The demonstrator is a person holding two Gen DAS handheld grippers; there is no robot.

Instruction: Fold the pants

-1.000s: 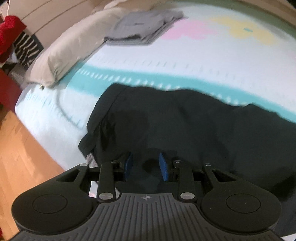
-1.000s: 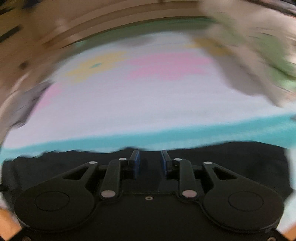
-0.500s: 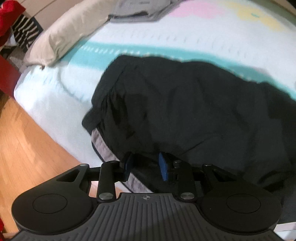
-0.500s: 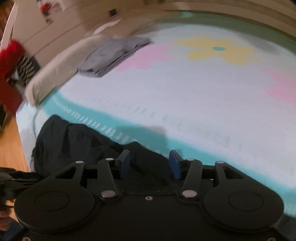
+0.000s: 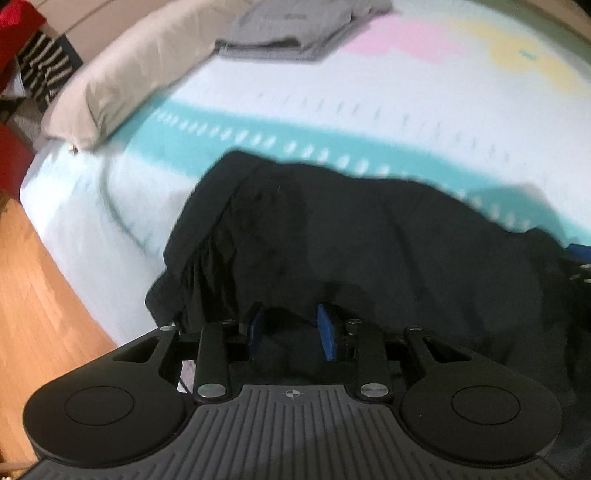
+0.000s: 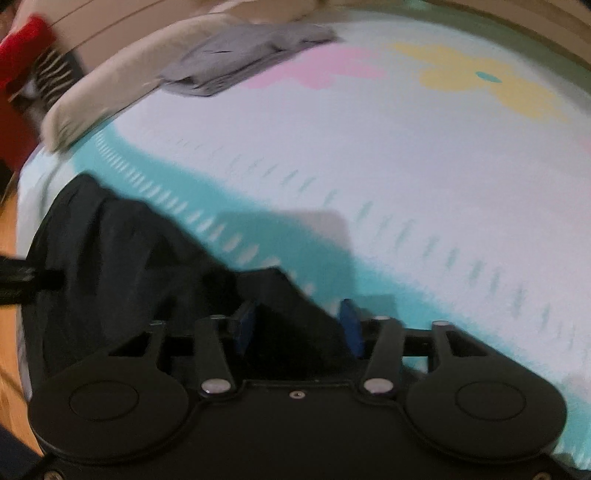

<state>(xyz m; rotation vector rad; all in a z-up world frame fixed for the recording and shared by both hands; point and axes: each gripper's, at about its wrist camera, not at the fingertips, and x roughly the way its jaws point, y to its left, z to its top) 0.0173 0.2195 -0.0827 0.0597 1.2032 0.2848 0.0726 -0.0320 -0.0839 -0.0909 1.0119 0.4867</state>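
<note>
Black pants (image 5: 351,236) lie bunched along the near edge of the bed. They show at the lower left of the right wrist view (image 6: 122,266) too. My left gripper (image 5: 291,332) is open, its blue pads low over the near edge of the pants with dark cloth between them. My right gripper (image 6: 299,328) is open wide at the right end of the pants, with a fold of black cloth between its pads. The right gripper's blue tip shows at the right edge of the left wrist view (image 5: 580,254).
The bed cover (image 6: 406,166) is white with a teal band and pink and yellow flowers. A beige pillow (image 5: 136,70) and a folded grey garment (image 5: 295,26) lie at the far left. Wooden floor (image 5: 33,295) lies beyond the bed's left edge.
My right gripper has swung left along the pants to their right end and opened wider. My left gripper has stayed open near the pants' left end, shifting slightly.
</note>
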